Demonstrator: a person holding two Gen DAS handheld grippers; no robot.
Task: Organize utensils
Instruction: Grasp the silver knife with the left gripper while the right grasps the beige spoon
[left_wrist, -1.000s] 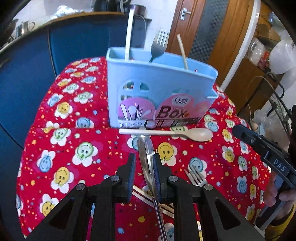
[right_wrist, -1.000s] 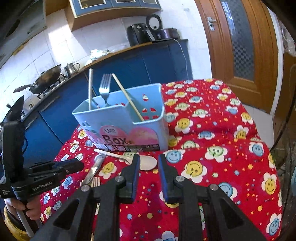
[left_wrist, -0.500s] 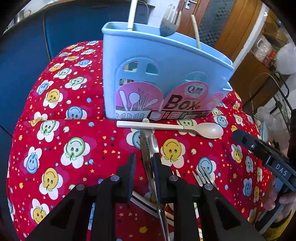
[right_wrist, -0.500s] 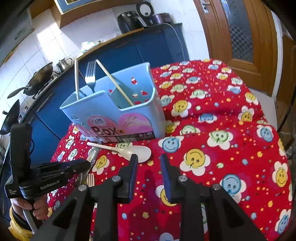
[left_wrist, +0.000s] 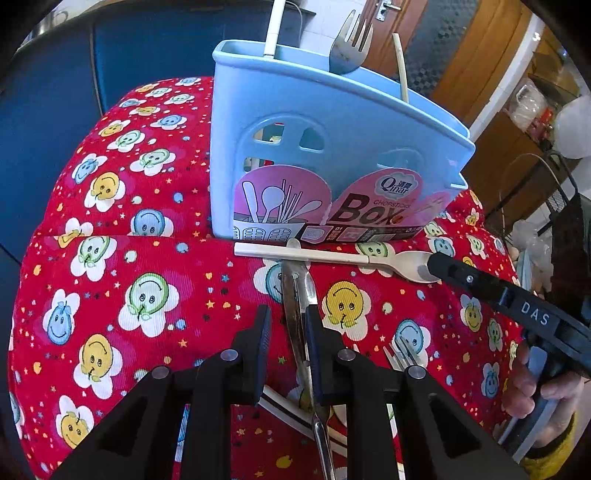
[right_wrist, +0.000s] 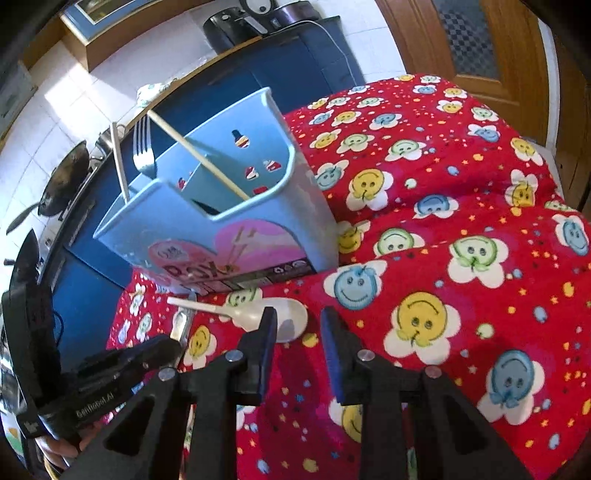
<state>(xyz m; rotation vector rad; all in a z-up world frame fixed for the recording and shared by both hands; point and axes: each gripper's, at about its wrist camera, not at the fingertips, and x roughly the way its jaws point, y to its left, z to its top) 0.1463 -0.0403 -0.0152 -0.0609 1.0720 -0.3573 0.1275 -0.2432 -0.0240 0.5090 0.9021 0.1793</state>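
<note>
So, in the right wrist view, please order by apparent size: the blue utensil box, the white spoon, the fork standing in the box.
1. blue utensil box
2. white spoon
3. fork, partly hidden inside and farther away, so unsure.

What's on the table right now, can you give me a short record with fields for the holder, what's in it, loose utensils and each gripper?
holder: blue chopsticks box, upright on the red smiley cloth
in holder: fork, a chopstick, a white handle
loose: cream spoon lying in front of the box
left gripper: jaws around a metal knife
right gripper: open, nothing between, near the spoon bowl
</note>
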